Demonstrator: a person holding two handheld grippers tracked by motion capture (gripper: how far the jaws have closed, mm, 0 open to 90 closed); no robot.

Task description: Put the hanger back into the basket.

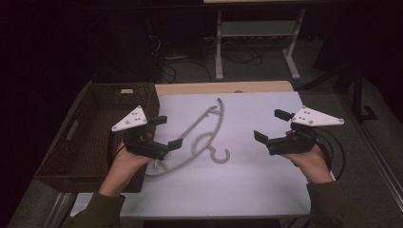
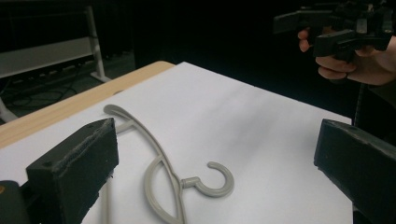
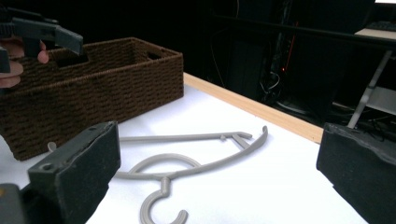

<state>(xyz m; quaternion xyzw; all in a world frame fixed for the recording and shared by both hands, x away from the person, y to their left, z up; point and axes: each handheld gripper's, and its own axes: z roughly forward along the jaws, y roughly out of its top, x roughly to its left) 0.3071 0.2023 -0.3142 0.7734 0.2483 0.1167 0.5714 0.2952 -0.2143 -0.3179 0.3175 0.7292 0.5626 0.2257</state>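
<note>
Hanger flat on the bench, between my two tongs, not yet gripped.

Largest first: the wicker basket sits behind my left tongs, and the white bench top spreads under both. My left tongs hang wide open just over the hanger's lower arm; my right tongs are also wide, well apart from its hook. I judge I'm at the approach step; next I must lower the left tongs around that arm and close.

high: above, looking down | gripper views: low, near | shared: hanger
</note>
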